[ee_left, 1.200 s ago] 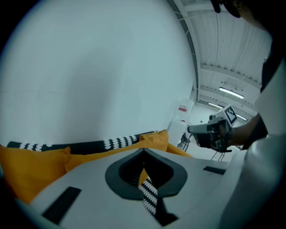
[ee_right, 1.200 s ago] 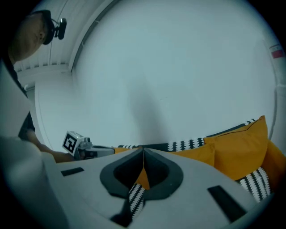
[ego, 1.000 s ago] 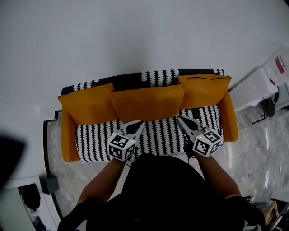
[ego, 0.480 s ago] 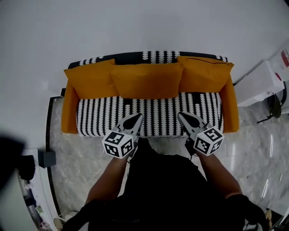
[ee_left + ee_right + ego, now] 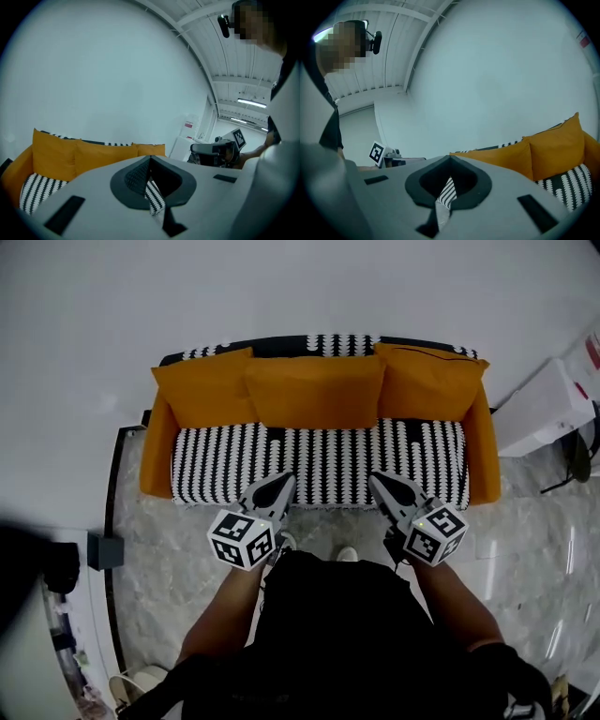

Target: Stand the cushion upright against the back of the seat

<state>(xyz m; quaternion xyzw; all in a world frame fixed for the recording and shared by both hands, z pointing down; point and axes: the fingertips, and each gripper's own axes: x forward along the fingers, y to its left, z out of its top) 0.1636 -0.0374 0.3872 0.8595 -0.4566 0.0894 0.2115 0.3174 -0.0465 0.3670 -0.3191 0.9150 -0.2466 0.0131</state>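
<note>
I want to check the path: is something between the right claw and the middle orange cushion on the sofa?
Nothing visible does. Only the bare striped seat lies between the right claw and the middle cushion, which stands upright against the sofa back.

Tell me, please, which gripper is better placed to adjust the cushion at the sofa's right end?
Right. The right gripper is nearer that cushion, on the sofa's right half; the left gripper is toward the sofa's middle. Both are shut and empty.
</note>
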